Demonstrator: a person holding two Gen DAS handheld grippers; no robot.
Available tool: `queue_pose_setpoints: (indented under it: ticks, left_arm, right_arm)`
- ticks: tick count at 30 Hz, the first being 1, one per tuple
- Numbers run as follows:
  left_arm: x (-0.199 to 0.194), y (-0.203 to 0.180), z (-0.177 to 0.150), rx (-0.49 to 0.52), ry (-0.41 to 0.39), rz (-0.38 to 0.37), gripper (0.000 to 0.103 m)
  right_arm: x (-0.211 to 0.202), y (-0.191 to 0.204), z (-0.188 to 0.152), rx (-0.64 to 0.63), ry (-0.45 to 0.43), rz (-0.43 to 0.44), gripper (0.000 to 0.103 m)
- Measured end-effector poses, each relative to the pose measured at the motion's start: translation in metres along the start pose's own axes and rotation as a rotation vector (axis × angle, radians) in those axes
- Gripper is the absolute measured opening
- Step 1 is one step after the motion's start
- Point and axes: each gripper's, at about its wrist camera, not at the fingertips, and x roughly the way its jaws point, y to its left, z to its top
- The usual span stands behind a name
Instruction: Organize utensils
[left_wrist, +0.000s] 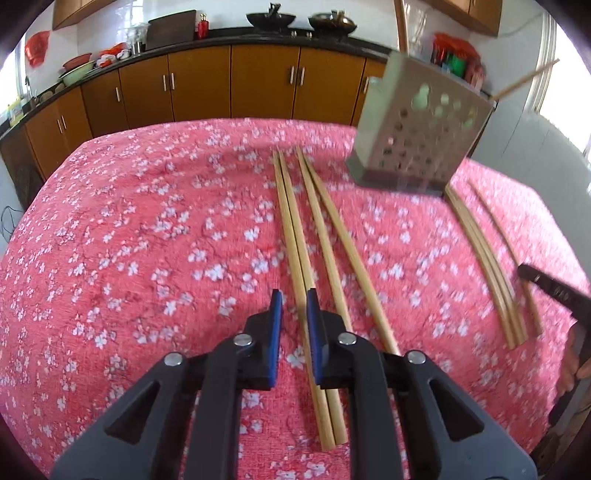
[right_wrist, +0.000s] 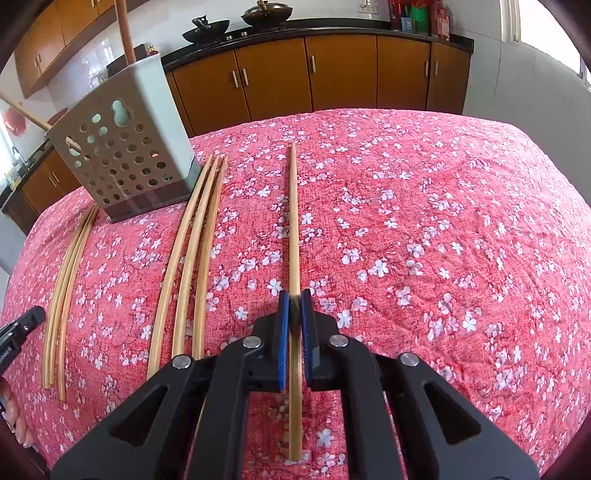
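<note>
- Gripping a single bamboo chopstick (right_wrist: 294, 236), the right hand-held gripper (right_wrist: 294, 306) has its blue pads clenched on the stick's lower part, at the lower centre of the right wrist view; the stick lies flat and runs up the frame.
- Straddling a pair of chopsticks (left_wrist: 295, 243) at the lower centre of the left wrist view, the left hand-held gripper (left_wrist: 294, 306) has nearly closed jaws; whether the pads actually press the pair I cannot tell.
- To do the pick-up well, I judge each stick should be lifted level and gently, since a hold so near one end lets the far tip droop or swing.
- A second pair (left_wrist: 332, 236) lies just beside the left one; three more sticks (right_wrist: 192, 258) lie left of the held stick.
- The likely destination, a beige perforated utensil holder (right_wrist: 122, 147), stands at the upper left of the right wrist view, with one stick already poking out of it.
- Everything rests on a worktop covered by a pink cloth with white blossoms (right_wrist: 424, 221).
- Beyond it, along the top of both frames, run orange-brown kitchen cabinets (right_wrist: 340, 70) under a dark counter carrying woks (left_wrist: 271, 18).
</note>
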Motion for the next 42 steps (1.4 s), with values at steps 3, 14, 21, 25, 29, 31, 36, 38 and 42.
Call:
queue_pose_setpoints:
  ticks: [3,14,21,25,29,31,36,38,42]
  left_arm:
    - [0.0,-0.003,-0.001,0.02,-0.003,0.019,0.015]
    - [0.016,0.021,0.015,-0.022,-0.008,0.126,0.009]
    - [0.017,0.062,0.025,-0.093,-0.016,0.141,0.012]
    - [0.017,0.059,0.025,-0.083,-0.014,0.156,0.012]
    - [0.017,0.059,0.024,-0.09,-0.015,0.148,0.012]
    - [0.019,0.061,0.025,-0.094,-0.015,0.143,0.012]
    - [0.019,0.061,0.025,-0.096,-0.015,0.141,0.012]
    - [0.019,0.061,0.025,-0.097,-0.015,0.14,0.012]
    - [0.018,0.061,0.025,-0.097,-0.015,0.14,0.012]
  right_arm:
    - [-0.004,0.0,-0.002,0.0,0.0,0.001,0.007]
    - [-0.009,0.002,-0.003,-0.043,-0.023,-0.024,0.008]
    - [0.002,-0.019,0.013,-0.013,-0.05,-0.08,0.008]
    - [0.004,-0.018,0.014,-0.018,-0.049,-0.088,0.008]
    - [0.005,-0.018,0.015,-0.017,-0.049,-0.083,0.008]
    - [0.006,-0.019,0.015,-0.015,-0.049,-0.08,0.008]
    - [0.004,-0.019,0.014,-0.012,-0.05,-0.078,0.008]
    - [0.003,-0.018,0.014,-0.011,-0.05,-0.079,0.008]
    - [0.003,-0.019,0.014,-0.011,-0.05,-0.078,0.008]
